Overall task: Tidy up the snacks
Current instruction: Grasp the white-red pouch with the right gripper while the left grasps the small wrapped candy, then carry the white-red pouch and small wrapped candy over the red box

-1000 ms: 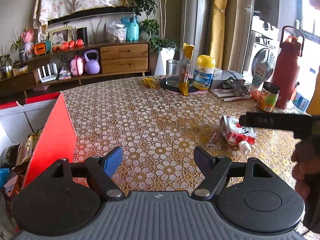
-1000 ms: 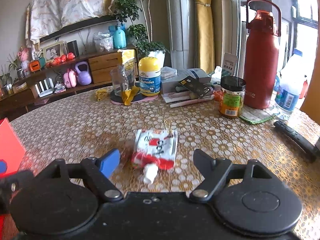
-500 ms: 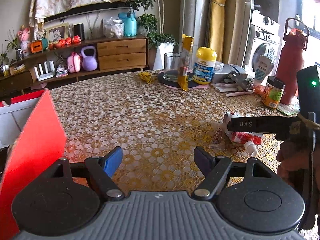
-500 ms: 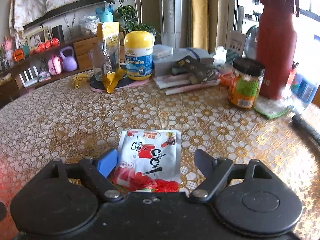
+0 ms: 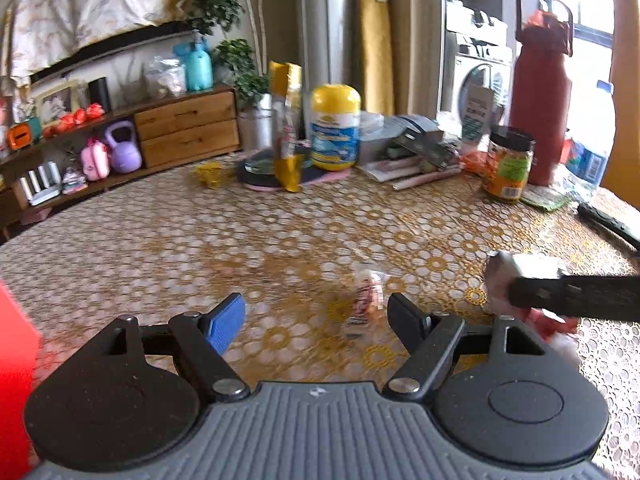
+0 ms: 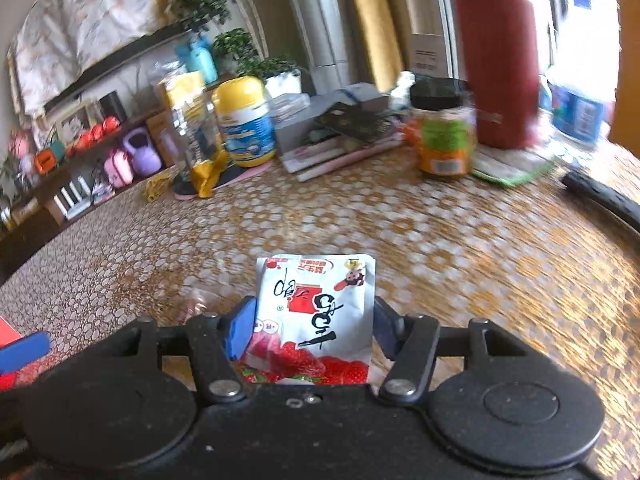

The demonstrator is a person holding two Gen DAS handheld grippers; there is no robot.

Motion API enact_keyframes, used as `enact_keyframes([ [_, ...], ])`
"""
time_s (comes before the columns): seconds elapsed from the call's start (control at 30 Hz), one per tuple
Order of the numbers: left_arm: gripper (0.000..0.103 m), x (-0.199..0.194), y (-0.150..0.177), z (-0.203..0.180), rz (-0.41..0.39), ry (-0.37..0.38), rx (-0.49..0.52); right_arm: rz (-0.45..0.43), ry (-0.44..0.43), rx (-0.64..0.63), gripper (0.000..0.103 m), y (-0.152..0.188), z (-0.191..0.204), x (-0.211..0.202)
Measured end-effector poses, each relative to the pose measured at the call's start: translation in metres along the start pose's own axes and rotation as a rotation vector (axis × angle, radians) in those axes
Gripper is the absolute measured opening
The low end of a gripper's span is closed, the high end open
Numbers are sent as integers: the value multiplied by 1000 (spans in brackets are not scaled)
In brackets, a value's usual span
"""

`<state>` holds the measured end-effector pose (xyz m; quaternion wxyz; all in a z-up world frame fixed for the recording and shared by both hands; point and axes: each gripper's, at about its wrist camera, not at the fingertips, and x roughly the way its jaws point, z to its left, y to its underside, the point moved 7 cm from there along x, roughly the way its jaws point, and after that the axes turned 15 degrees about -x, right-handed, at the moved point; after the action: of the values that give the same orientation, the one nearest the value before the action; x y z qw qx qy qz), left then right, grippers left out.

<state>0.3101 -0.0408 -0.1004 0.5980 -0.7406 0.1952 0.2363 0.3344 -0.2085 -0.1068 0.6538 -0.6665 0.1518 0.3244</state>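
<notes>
The right gripper (image 6: 314, 326) jaws are closing around a white snack pouch (image 6: 320, 312) on the counter (image 6: 440, 240). Left of the pouch, the left gripper (image 5: 316, 320) jaws stand spread, empty.

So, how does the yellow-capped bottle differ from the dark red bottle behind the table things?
The yellow-capped bottle is short and wide with a blue label; the dark red bottle is tall, slim and plain. The red one carries a loop handle on top; the yellow-capped one has a rounded cap. Both stand upright at the table's far side.
</notes>
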Motion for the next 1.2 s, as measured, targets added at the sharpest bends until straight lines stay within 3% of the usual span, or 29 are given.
enact_keyframes([
  [0.47, 78, 42, 5, -26, 38, 24, 55, -12, 42, 56, 60, 34, -29, -42],
  [0.53, 69, 47, 6, -25, 52, 8, 51, -10, 40, 63, 60, 37, -29, -41],
  [0.7, 31, 45, 8, -31, 60, 68, 43, -12, 42, 53, 60, 39, -29, -43],
  [0.8, 19, 41, 11, -34, 65, 81, 44, -5, 37, 48, 61, 40, -28, -42],
  [0.97, 17, 28, 12, -31, 74, 69, 16, 3, 36, 43, 61, 40, -28, -41],
  [1.2, 17, -28, 7, -21, 22, 70, -11, 0, 37, 41, 60, 41, -27, -43],
])
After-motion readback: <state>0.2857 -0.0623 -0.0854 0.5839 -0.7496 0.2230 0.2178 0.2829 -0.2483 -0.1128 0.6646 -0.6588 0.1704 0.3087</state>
